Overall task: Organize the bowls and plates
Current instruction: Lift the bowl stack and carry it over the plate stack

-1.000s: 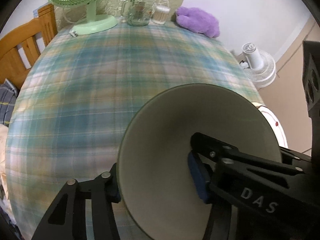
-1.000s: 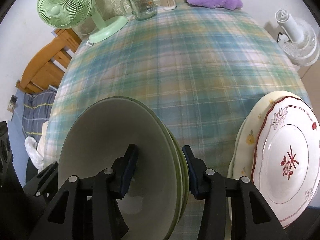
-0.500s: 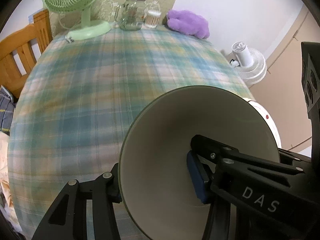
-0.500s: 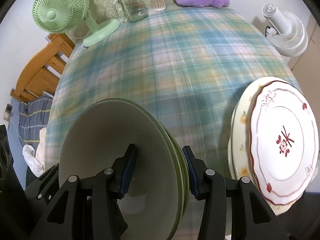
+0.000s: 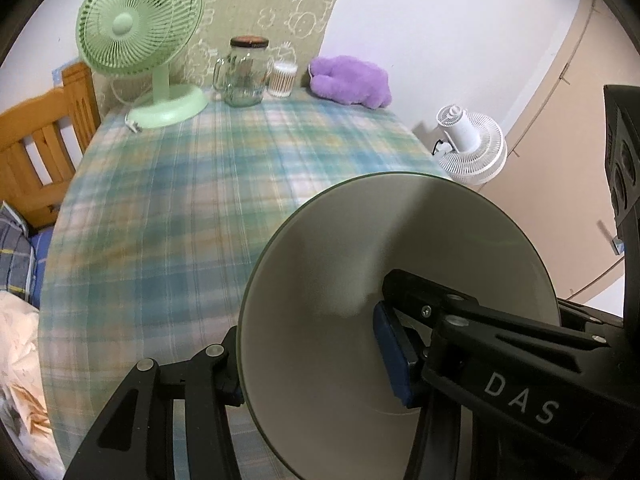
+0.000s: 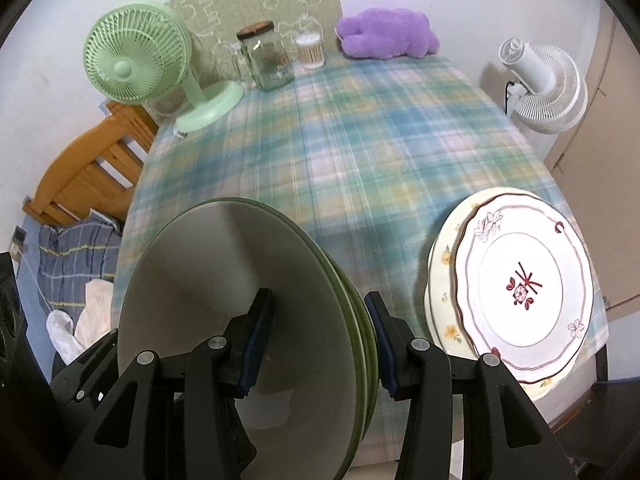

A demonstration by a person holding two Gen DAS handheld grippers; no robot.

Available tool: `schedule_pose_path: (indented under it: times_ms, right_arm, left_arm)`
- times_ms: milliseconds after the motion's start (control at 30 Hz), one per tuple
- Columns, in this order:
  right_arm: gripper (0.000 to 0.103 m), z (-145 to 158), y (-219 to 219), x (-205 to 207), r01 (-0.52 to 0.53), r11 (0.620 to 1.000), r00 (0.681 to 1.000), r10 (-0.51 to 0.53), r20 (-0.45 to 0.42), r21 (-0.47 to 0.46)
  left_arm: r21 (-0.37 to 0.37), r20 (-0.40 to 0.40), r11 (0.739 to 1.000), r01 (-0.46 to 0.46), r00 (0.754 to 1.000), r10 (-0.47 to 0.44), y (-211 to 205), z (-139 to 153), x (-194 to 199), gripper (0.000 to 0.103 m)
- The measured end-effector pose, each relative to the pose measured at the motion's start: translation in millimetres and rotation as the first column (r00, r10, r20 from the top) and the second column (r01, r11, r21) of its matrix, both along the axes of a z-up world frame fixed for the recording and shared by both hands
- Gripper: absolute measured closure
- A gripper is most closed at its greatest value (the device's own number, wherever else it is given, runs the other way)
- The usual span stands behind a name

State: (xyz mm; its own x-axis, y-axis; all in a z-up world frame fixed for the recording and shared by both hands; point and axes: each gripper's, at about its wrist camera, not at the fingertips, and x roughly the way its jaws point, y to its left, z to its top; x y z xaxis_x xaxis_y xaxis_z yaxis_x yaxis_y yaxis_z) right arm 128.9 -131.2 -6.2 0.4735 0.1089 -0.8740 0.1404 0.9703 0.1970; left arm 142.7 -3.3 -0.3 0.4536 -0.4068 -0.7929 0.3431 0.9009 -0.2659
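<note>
Left gripper [image 5: 308, 364] jaws pinch bowl stack [image 5: 400, 280] rim | right gripper [image 6: 320, 344] jaws pinch opposite rim | bowls [image 6: 240, 300] above checked desk [image 6: 340, 140], plates [image 6: 520, 288] beside | likely stiff, slick, breakable; grip rims.

We see open plaid tablecloth [image 6: 352, 152] mid-table; stacked plates [image 6: 520, 292] block the right edge, and a fan [image 6: 138, 60] and jar [image 6: 268, 56] line the far edge.

Nested green bowls [image 6: 224, 280] held tilted, patterned plates [image 6: 520, 292] stacked at table edge.
</note>
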Motion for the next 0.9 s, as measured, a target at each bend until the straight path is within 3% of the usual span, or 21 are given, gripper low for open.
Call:
schedule_pose_path:
  times_ms: [367, 900]
  right_arm:
    - [0.053, 8.1, -26.1, -3.2, -0.015, 0.999, 0.999, 0.013, 0.048, 0.038]
    - [0.053, 13.8, -94.0, 3.3, -0.093, 0.995, 0.995, 0.092, 0.037, 0.038]
  left_arm:
    - [0.043, 0.044, 0.999, -0.019, 0.999, 0.017, -31.1, 10.1, -3.4, 0.051]
    - [0.038, 0.027, 0.996, -0.086, 0.996, 0.085, -98.1, 15.0, -4.2, 0.051]
